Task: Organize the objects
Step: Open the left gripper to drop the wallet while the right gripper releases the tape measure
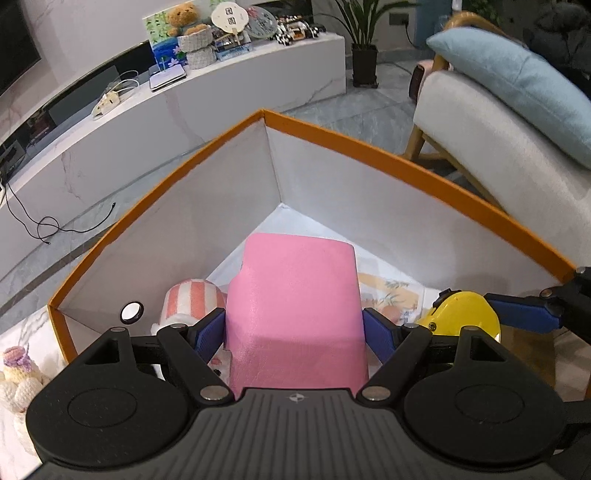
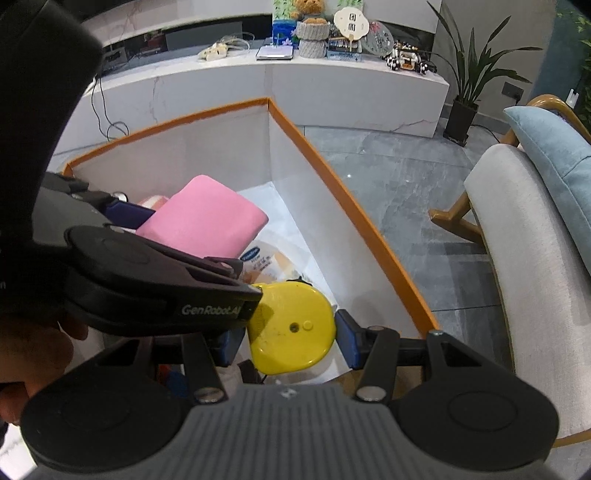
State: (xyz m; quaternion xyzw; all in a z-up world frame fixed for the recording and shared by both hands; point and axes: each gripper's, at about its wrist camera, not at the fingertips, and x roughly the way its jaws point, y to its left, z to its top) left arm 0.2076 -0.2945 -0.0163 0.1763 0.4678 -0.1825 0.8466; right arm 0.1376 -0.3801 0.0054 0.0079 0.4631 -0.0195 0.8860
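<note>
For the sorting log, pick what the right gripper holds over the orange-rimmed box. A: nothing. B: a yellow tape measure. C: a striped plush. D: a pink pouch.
B: the right gripper has its jaws closed on the yellow tape measure, above the box.

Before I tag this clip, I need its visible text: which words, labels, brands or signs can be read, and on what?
"GenRobot.AI": white lettering along the side of the left gripper.
Blue oval logo on the packet in the orange-rimmed box: too small to read.
Dark characters on the round white fan on the white counter: too blurred to read.
Nothing else is legible.
</note>
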